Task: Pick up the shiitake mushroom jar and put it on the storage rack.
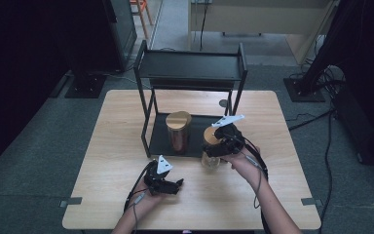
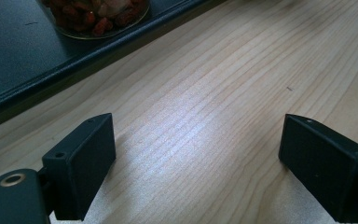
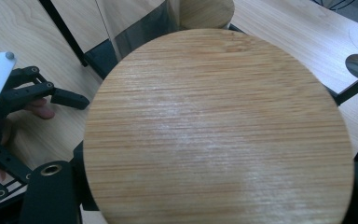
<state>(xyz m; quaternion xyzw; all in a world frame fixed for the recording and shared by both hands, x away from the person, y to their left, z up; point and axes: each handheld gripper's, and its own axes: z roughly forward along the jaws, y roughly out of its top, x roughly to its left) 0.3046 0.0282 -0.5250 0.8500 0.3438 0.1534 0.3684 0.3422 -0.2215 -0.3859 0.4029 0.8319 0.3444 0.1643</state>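
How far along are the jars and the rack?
Looks done: one wooden-lidded jar stands on the rack's bottom tray. In hand: right gripper grips the second jar around its lid, at the tray's front edge. Left: placing it. Left gripper rests open on the table.

Black two-tier metal rack (image 1: 191, 73) sits at the back middle of a light wood table (image 1: 117, 126). A copper-tinted jar with wooden lid (image 1: 178, 130) stands upright on the rack's bottom shelf. Orange chair legs (image 1: 141, 12) far back on the grey floor.
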